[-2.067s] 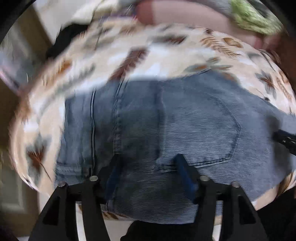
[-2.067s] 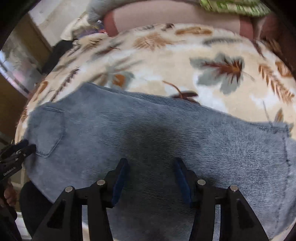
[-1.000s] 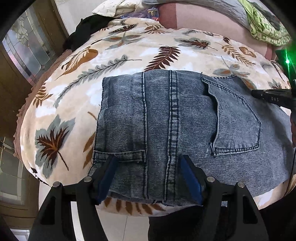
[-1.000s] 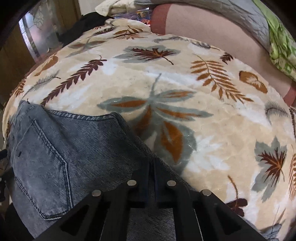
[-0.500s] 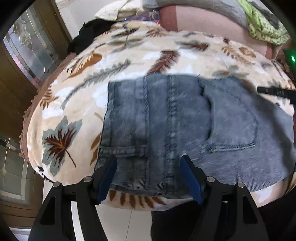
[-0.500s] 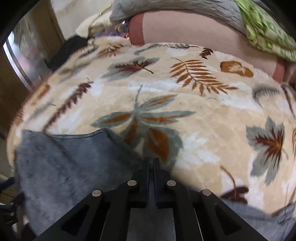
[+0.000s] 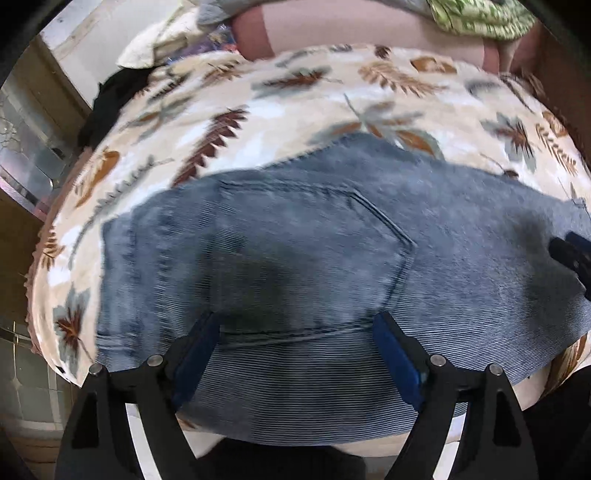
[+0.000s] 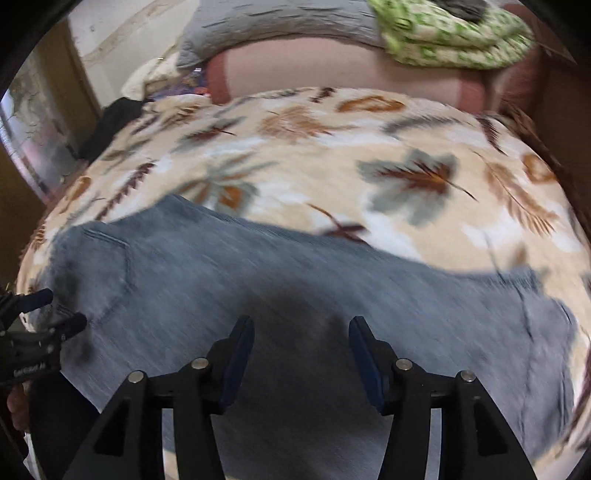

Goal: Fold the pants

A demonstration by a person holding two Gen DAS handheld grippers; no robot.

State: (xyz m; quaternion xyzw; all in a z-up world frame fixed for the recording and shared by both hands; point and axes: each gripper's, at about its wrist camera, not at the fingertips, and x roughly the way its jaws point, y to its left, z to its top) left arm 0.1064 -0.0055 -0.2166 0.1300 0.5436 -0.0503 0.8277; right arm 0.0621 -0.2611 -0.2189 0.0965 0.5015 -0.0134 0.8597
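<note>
- Here's a bed, covered by a cream blanket (image 8: 332, 177) printed with brown, rust and grey-green leaves; both views are smeared with motion blur.
- Beyond the blanket, at the bed's far end, a pinkish-brown bolster (image 8: 351, 70) runs across, with a grey quilt (image 8: 258, 22) and a green patterned cloth (image 8: 450, 40) piled on top of it.
- At the blanket's far left corner sits a dark garment (image 7: 110, 96), with a pale bundle (image 7: 155, 48) just beyond it.
- Left of the bed there's brown wood and a glass panel (image 7: 26, 147).
- The pants (image 7: 314, 266), blue-grey denim, lie flat across the near part of the blanket, back pocket (image 7: 314, 258) facing up, their near edge hanging over the bed's edge.
- The left claw (image 7: 295, 354) hovers over the pants near the pocket, jaws wide apart and just widened, nothing pinched.
- The right claw (image 8: 301, 354) hangs above the denim further along; its jaws have just been parting and stand apart, not gripping the cloth below.
</note>
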